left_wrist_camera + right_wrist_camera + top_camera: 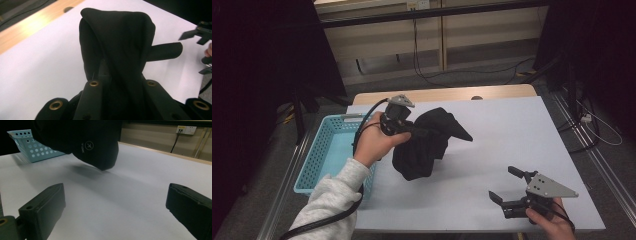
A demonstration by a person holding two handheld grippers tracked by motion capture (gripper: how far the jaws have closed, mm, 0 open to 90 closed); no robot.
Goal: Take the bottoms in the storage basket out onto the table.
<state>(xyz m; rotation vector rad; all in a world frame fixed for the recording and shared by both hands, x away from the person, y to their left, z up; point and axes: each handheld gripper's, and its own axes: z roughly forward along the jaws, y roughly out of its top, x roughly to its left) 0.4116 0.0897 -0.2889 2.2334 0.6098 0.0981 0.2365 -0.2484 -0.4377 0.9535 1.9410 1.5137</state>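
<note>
A black garment [424, 145] hangs in a bunch over the middle of the white table [512, 130], with one corner sticking out to the right. My left gripper [421, 132] is shut on its upper part. In the left gripper view the cloth [120, 42] drapes over both jaws and hides their tips. The right gripper view shows the garment [82, 140] with a small white round logo, its lowest fold at or just above the tabletop. My right gripper [503, 183] rests open near the front right edge, with nothing between its jaws [115, 195].
A light blue perforated basket [329, 150] stands at the table's left edge, beside my left forearm, and appears again as basket [27, 145]. A wooden strip [447, 94] runs along the table's far edge. Cables lie on the floor beyond.
</note>
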